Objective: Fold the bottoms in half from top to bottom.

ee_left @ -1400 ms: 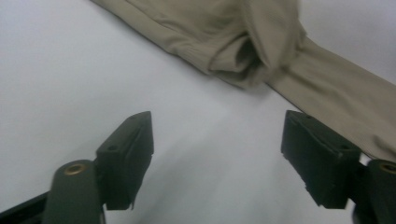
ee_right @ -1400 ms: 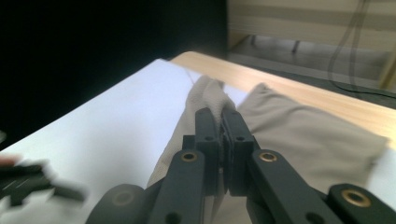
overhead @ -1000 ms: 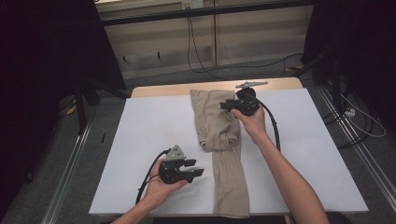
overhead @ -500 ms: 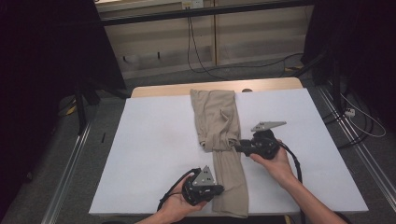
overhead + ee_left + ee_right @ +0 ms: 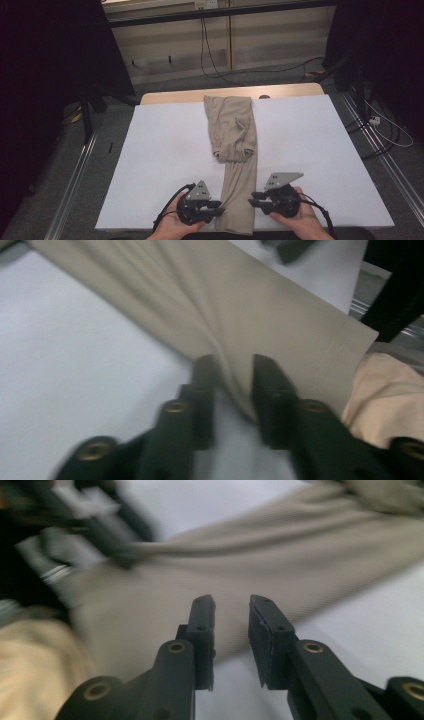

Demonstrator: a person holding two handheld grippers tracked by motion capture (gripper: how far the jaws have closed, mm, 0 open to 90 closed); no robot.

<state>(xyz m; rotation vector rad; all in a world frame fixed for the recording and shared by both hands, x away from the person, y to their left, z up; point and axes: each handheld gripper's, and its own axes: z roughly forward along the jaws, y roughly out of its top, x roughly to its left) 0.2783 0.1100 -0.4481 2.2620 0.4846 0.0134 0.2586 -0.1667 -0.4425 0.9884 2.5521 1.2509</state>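
Both grippers at the near hem of the folded beige trousers (image 5: 235, 150), one on each side edge.

Left gripper (image 5: 216, 207) sits against the garment's left edge. Its jaws have just been opening and stand narrowly apart, with a ridge of cloth rising between them; pads seem not to press it. The trousers lie along the middle of the white table cover (image 5: 150, 165), long axis running away from the person, far part doubled back, near hem at the table's front edge, directly between the two hands. Cloth is soft, finely ribbed, matte, creased lengthwise. Right gripper (image 5: 254, 199) points inward at the right edge, about equally near. Its jaws have just been closing, narrowly parted over the cloth edge, holding nothing.
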